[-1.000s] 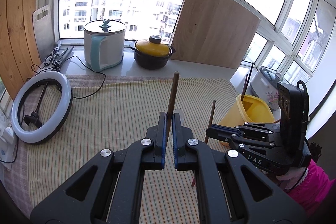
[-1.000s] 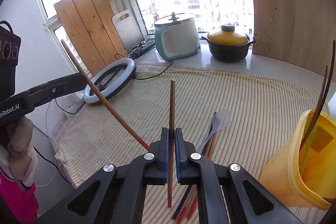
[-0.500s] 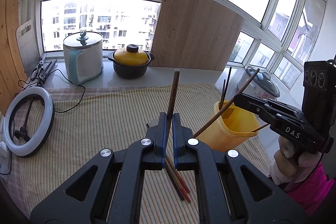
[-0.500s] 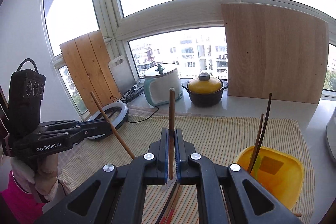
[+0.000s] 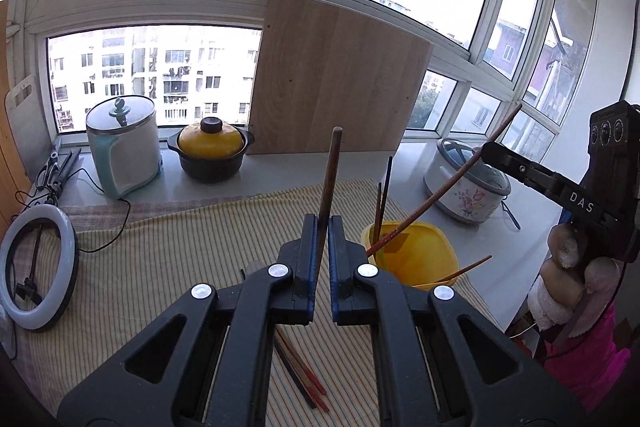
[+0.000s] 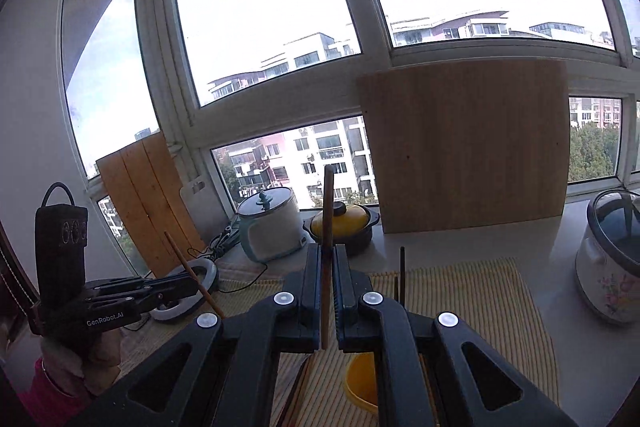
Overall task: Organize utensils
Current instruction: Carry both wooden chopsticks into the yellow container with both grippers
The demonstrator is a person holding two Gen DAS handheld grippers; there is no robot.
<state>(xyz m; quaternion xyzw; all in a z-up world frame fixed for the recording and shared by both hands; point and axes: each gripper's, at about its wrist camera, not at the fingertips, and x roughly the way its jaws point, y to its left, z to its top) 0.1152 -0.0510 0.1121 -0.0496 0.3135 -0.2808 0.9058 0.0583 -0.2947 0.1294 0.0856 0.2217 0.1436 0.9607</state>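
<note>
ring light [image 5: 38, 273]: far left on striped cloth [image 5: 168, 267], near the cloth's left edge; cable runs to the sill
kettle [image 5: 122, 145] / yellow-lid pot [image 5: 211, 155]: on the sill behind the cloth, well apart from the grippers
open room: bare striped cloth between ring light and the centre
left gripper [image 5: 323, 235]: jaws together, clamped on a dark brown chopstick [image 5: 330, 179], nearly upright, top end rounded
loose chopsticks [image 5: 304, 379]: red and dark, flat on the cloth under the left gripper
yellow container [image 5: 424, 255]: near the cloth's right edge; two dark chopsticks upright inside, one lying across the rim
right gripper [image 6: 329, 267]: jaws together, clamped on a brown chopstick [image 6: 328, 211]; in the left view it slants, red tip over the container
rice cooker [image 5: 468, 183]: right, on the counter past the cloth
</note>
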